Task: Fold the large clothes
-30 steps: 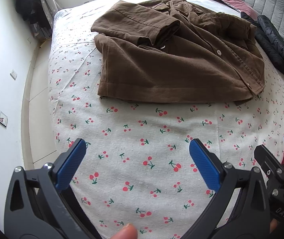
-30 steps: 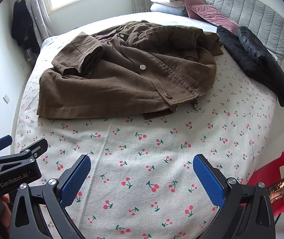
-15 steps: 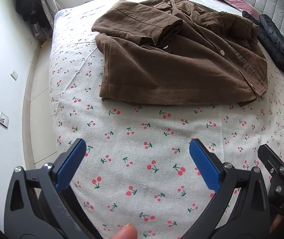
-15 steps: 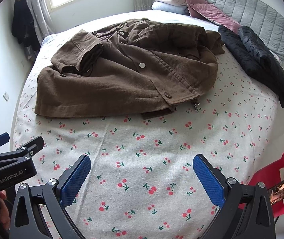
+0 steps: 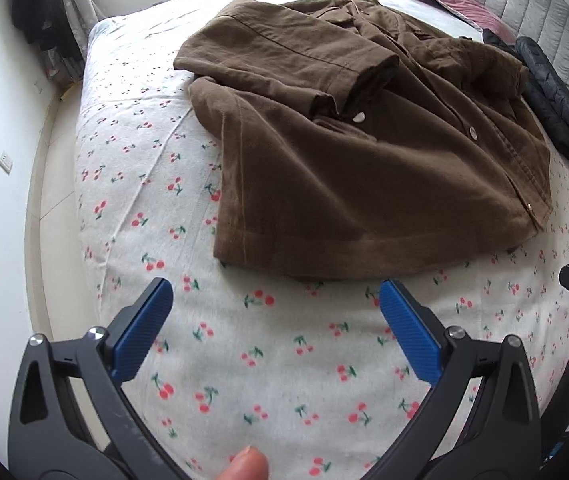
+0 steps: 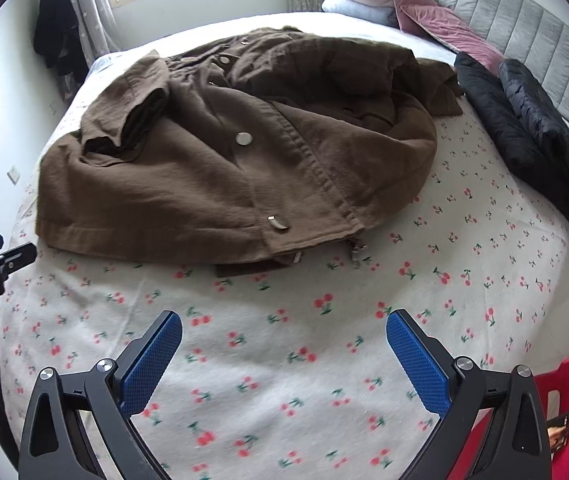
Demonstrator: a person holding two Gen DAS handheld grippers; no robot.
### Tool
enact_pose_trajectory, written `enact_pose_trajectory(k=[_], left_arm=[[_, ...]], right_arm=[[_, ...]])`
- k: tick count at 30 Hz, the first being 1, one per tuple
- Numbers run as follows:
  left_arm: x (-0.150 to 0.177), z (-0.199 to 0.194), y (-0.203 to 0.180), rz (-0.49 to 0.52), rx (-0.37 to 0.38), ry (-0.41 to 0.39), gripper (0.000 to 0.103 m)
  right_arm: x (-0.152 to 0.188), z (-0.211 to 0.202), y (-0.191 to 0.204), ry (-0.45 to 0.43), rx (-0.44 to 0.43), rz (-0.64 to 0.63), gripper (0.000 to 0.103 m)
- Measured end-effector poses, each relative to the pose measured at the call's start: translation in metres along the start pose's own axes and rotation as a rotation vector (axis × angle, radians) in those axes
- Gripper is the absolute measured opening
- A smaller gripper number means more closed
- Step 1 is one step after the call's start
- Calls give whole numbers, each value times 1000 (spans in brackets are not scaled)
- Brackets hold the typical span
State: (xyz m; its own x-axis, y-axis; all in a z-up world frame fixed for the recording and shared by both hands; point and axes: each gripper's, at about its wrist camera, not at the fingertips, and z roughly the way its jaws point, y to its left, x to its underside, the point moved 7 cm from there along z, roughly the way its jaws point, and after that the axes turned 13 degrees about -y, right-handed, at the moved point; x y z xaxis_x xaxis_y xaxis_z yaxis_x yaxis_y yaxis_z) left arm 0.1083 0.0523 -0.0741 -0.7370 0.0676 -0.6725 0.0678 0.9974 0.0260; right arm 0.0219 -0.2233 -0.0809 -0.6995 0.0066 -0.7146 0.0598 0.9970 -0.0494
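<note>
Left gripper [image 5: 272, 300]: blue-padded fingers spread wide, nothing between them, hovering over the cherry-print sheet [image 5: 284, 360] at the foot of the bed.
Right gripper [image 6: 284, 332]: same story, pads held well apart and empty, above bare sheet.
Jacket versus left gripper: the brown jacket [image 5: 364, 152] lies just ahead of the fingertips, its bottom hem running across the gap between them; the hem's left corner sits a little beyond the left pad, not touching.
Jacket versus right gripper: in the right wrist view the hem lies further off, with a band of sheet between the pads and the cloth; the front placket's lower end points towards the open gap.
Jacket's place: middle of the bed, collar end towards the window, hem towards both tools.
Jacket's look: rumpled, unfolded, one short sleeve [image 6: 124, 112] flopped across the chest, metal snap buttons [image 6: 243, 138] showing along the front, far side bunched into a mound.
Neighbours: black puffer jacket [image 6: 532, 136] lying along the right edge near the grey headboard [image 6: 524, 28], well apart from the brown one.
Thumb [image 5: 244, 466]: a fingertip peeks in at the bottom of the left wrist view.
</note>
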Motion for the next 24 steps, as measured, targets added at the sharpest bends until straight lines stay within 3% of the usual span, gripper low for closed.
enact_pose_trajectory(k=[6,10,16,24], left_arm=[[-26,16,11,-102,137,9,102],[-36,29,12,-92,162,5,97],[-43,51,4,-143,292,4,93],[-39,57,4,-165,369,-15,86]], right_arm=[[-18,26,-44,43,-71,123,103],[-27,47,-76,73,-160,247,101],[-58,68,-116,-9,-203,357,99],[-120,109,-164,-108,-173,404,88]])
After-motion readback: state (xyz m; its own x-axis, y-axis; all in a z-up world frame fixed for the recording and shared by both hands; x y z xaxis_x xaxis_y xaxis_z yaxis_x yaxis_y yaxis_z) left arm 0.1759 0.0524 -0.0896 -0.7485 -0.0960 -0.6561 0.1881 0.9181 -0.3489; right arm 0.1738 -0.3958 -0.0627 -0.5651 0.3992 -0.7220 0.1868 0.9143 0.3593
